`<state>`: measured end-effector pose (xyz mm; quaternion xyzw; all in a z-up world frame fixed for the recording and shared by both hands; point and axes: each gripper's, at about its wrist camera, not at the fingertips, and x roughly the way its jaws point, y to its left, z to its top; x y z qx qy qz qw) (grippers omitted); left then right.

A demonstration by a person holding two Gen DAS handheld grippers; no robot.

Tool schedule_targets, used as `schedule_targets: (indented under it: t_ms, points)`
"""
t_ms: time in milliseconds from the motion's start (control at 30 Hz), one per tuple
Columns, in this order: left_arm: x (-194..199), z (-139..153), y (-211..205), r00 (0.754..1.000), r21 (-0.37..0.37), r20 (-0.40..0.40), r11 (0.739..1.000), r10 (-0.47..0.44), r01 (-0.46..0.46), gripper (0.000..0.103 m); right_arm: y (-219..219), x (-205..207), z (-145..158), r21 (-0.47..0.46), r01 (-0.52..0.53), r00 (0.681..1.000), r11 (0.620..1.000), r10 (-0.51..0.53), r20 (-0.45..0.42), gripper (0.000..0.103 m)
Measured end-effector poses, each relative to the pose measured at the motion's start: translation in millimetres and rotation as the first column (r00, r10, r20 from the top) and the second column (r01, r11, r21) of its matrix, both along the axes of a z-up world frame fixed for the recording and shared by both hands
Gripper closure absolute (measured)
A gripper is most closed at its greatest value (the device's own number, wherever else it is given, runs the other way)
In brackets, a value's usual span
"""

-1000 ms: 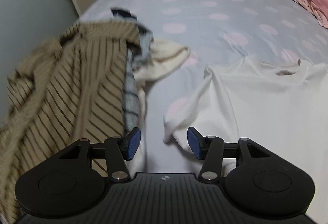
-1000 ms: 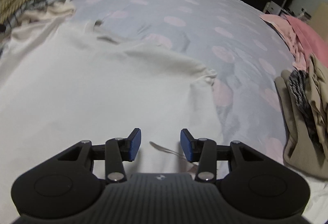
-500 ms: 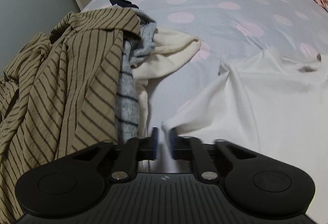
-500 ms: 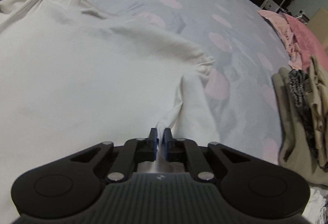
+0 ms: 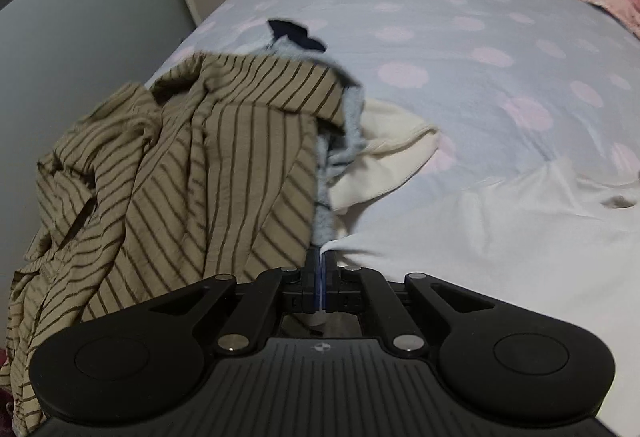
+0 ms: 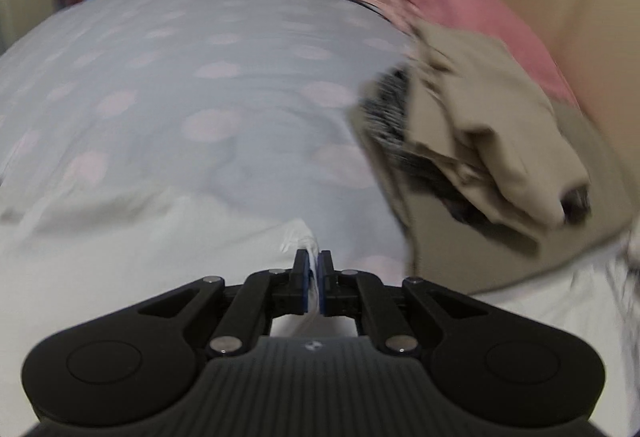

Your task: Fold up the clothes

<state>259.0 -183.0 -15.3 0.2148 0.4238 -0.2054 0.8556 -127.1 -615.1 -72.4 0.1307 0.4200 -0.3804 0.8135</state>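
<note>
White shirt [image 5: 500,237] lies spread on the dotted bed [image 5: 440,37]; left tool [image 5: 321,269] and right tool [image 6: 314,269] each pinch its edge.

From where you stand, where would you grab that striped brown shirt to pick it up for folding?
Judging by how it lies, at the top edge of the striped shirt, where the fabric rises in a thick fold near the pile's peak. Come from above and the near side; its lower part drapes loosely off the bed edge. Both tongs already pinch the white shirt.
</note>
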Motion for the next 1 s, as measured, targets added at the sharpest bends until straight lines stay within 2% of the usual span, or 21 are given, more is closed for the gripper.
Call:
schedule_targets:
  t_ms: [133, 233, 333, 400, 467, 567, 633, 833, 1000]
  points:
    - [3, -18, -8, 0.999, 0.080, 0.022, 0.997, -0.025, 0.023, 0.103, -38, -14, 5, 0.039, 0.142, 0.989, 0.989, -0.144, 0.042, 0.099]
    - [1, -28, -14, 0.998, 0.115, 0.040, 0.993, -0.047, 0.042, 0.103, -40, -3, -10, 0.030, 0.136, 0.991, 0.990, -0.136, -0.014, 0.099]
    - [-4, -27, -17, 0.994, 0.101, 0.056, 0.991, -0.090, 0.084, 0.097, -40, 4, -20, 0.033, 0.119, 0.992, 0.992, -0.117, -0.048, 0.097]
    - [-7, -21, -14, 0.994, 0.077, 0.068, 0.994, -0.087, 0.081, 0.093, -39, 4, -23, 0.033, 0.108, 0.992, 0.994, -0.106, -0.065, 0.091]
    - [-11, -13, -9, 0.992, 0.050, 0.088, 0.995, -0.089, 0.085, 0.086, -35, -2, -18, 0.026, 0.104, 0.993, 0.994, -0.102, -0.061, 0.076]
    - [-25, 1, -2, 0.990, 0.028, 0.095, 0.994, -0.107, 0.105, 0.085, -27, -11, -12, 0.016, 0.097, 0.994, 0.995, -0.096, -0.053, 0.076]
    - [-34, 11, 3, 0.988, 0.013, 0.099, 0.993, -0.119, 0.119, 0.085, -17, -20, -7, 0.015, 0.073, 0.996, 0.997, -0.072, -0.054, 0.076]
    - [-83, 19, 24, 0.978, -0.021, 0.012, 0.978, -0.207, 0.207, 0.085, 33, -36, 2, 0.013, -0.047, 0.997, 0.999, 0.048, -0.064, 0.075]
    - [-140, 13, 55, 0.947, -0.013, -0.051, 0.948, -0.319, 0.318, 0.085, 83, -51, 3, 0.040, -0.140, 0.988, 0.989, 0.142, -0.063, 0.074]
